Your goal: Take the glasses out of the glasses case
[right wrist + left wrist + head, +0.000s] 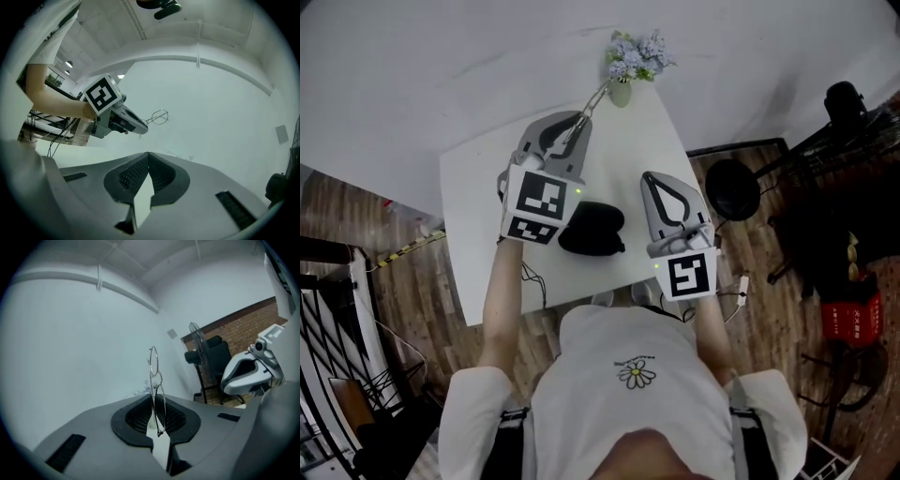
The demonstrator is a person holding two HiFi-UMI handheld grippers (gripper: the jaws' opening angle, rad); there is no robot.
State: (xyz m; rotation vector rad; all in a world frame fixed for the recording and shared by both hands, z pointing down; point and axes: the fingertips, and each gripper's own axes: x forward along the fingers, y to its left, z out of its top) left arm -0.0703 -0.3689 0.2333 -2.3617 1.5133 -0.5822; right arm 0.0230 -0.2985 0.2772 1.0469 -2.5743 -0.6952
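Note:
A thin wire-framed pair of glasses [154,376] stands folded and upright between the pads of my left gripper [153,398], which is shut on it. From above, the left gripper [582,119] is held up over the white table [469,187], and the glasses [593,99] stick out past its tips toward the vase. The black glasses case [592,228] lies on the table between the two grippers. To the right of the case, my right gripper [649,177] is raised; its tips [148,153] meet with nothing between them. The right gripper view shows the left gripper [115,117] carrying the glasses [159,116].
A small vase of pale blue flowers [633,58] stands at the table's far edge. Off to the right, on the wooden floor, are a black stool [732,190] and dark equipment. A standing fan [197,341] and a black chair are by the brick wall.

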